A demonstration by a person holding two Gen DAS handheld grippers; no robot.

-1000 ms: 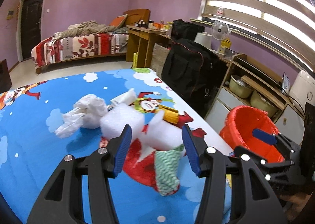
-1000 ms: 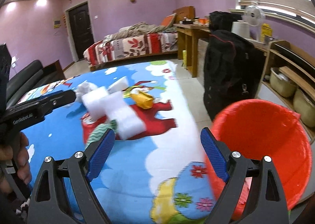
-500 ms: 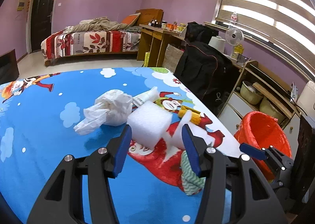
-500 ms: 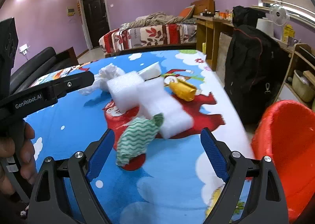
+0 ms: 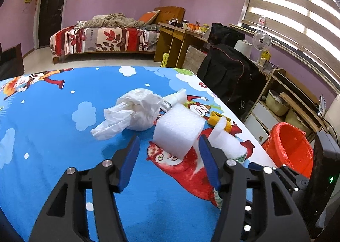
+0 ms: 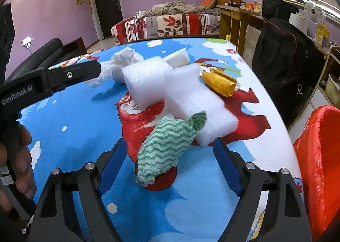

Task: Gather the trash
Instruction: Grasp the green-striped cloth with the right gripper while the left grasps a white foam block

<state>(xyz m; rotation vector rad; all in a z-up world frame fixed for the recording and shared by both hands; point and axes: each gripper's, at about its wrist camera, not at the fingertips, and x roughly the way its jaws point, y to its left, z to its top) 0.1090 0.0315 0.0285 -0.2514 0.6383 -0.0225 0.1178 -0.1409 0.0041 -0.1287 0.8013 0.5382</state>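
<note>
So there's a pile of trash sitting on a table with a bright blue cartoon tablecloth (image 5: 53, 118). In the left wrist view the left gripper (image 5: 169, 152) has its blue-padded jaws spreading apart, nothing pinched between them. A white foam block (image 5: 178, 130) sits just past the tips at about 12 o'clock, not touched by either pad as far as the view shows. A crumpled white plastic bag (image 5: 136, 114) lies at roughly 11 o'clock from the block, touching it or nearly so, with a white tube (image 5: 174, 99) poking out behind. A second foam piece (image 5: 227, 142) is at 3 o'clock of the first, with a yellow packet (image 5: 216, 118) just beyond it.

The right gripper (image 6: 170, 152) is closing in, and a scrunched green-and-white wavy cloth (image 6: 167, 146) lies between its jaws, but the pads aren't pressing on it, there's a clear gap both sides. The cloth's far end rests against the long foam slab (image 6: 201, 101) at its 12 o'clock. The gold packet (image 6: 218, 81) is at around 1 o'clock beyond that.

The red-lined bin (image 6: 318, 157) stands off the table's edge at 3 o'clock in the right view. A person's hand (image 6: 19, 157) gripping the left tool's handle shows at 9 o'clock.
</note>
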